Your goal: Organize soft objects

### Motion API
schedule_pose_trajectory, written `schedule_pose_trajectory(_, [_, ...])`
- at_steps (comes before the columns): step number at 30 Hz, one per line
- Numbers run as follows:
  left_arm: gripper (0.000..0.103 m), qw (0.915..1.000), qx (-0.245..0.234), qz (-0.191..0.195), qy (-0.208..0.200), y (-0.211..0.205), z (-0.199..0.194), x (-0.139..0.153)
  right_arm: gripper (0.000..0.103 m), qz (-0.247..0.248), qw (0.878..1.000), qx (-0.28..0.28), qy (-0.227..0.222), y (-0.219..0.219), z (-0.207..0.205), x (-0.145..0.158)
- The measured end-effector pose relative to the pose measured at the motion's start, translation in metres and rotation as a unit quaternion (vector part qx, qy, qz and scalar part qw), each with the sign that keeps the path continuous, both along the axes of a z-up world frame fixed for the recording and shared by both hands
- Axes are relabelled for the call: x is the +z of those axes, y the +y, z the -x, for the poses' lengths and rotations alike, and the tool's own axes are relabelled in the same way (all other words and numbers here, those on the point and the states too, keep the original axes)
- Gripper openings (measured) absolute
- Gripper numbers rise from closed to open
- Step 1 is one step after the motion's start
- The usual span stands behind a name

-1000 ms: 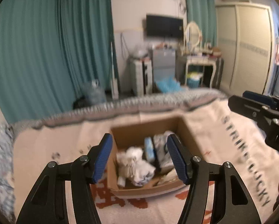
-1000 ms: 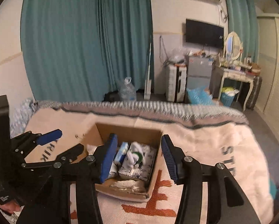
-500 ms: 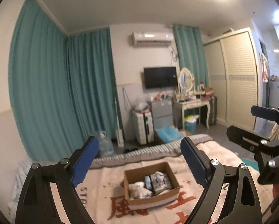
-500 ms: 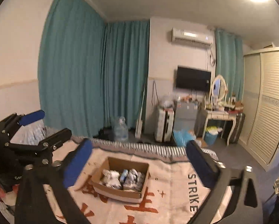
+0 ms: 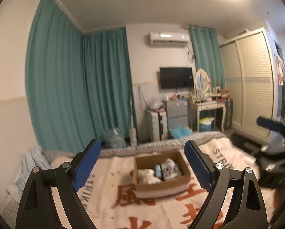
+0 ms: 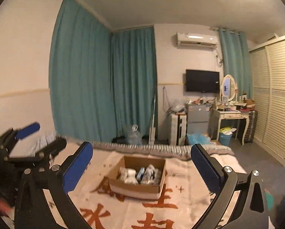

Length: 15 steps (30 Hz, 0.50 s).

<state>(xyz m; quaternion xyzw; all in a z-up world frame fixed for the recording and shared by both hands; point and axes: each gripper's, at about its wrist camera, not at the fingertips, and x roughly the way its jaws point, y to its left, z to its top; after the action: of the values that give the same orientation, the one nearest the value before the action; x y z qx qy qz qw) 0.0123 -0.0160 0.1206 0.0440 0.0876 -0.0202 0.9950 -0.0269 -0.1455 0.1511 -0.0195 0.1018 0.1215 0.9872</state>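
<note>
A brown cardboard box sits on a cream blanket with orange characters on the bed. Inside lie soft items: white rolled cloths, a light blue piece and a grey-white patterned bundle. My left gripper is open and empty, held well back above the bed. My right gripper is open and empty, also well back. Each gripper shows at the edge of the other's view.
Teal curtains cover the back wall. Beyond the bed's foot stand a water jug, a suitcase, a small fridge, a dressing table with mirror and a wardrobe.
Both grippers have pulled back and up from just over the box and their jaws have opened wide. The box now looks small and far off.
</note>
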Motion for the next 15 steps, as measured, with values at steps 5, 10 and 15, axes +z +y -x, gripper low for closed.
schedule_pose_trajectory(5, [0.091, 0.9983, 0.015, 0.013, 0.054, 0.001, -0.041, -0.048, 0.103, 0.007, 0.999, -0.022, 0.042, -0.012, -0.046, -0.069])
schedule_pose_trajectory(10, [0.091, 0.9958, 0.029, 0.024, 0.084, 0.008, -0.061, -0.087, 0.103, 0.032, 0.996, -0.031, 0.082, -0.024, -0.085, -0.102])
schedule_pose_trajectory(15, [0.091, 0.994, 0.032, 0.023, 0.102, 0.006, -0.073, -0.106, 0.103, 0.015, 0.996, -0.023, 0.087, -0.028, -0.094, -0.112])
